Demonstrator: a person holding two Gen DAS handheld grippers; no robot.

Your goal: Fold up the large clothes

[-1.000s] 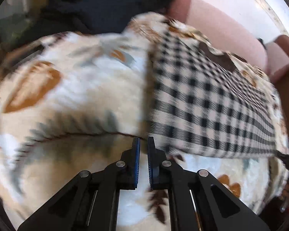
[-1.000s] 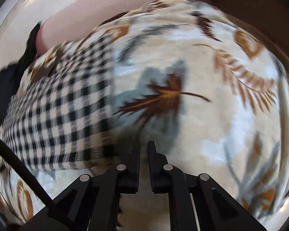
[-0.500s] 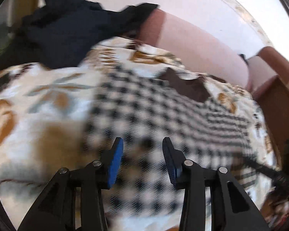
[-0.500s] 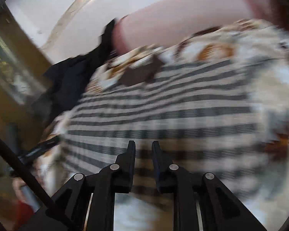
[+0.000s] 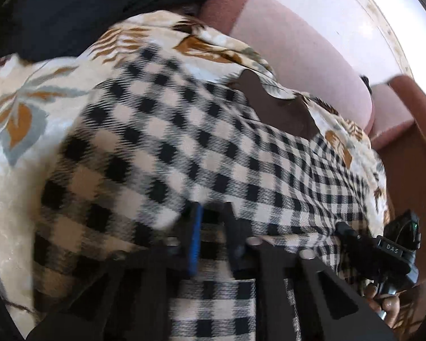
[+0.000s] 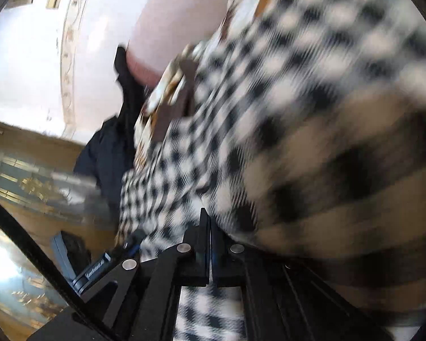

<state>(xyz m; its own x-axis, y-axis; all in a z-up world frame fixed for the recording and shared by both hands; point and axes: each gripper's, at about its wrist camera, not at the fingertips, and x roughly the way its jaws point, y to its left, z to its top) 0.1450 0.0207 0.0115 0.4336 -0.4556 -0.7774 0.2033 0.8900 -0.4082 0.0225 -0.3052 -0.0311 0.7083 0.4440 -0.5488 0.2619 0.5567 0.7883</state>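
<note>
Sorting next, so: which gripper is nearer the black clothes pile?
Left. The left gripper holds the checked cloth on the side towards the black clothes; the right gripper holds its far side.

The checked garment (image 5: 162, 142) looks like soft woven cloth, the leaf-print blanket (image 5: 17, 113) plush, perhaps fleece.

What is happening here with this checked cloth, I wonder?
A person is folding a black-and-cream checked garment on a leaf-patterned blanket over a pink sofa. Both handheld tools, the left tool and the right tool, are shut on the garment's near edge, with checked cloth bunched over their fingers. The fold itself is not yet made.
</note>
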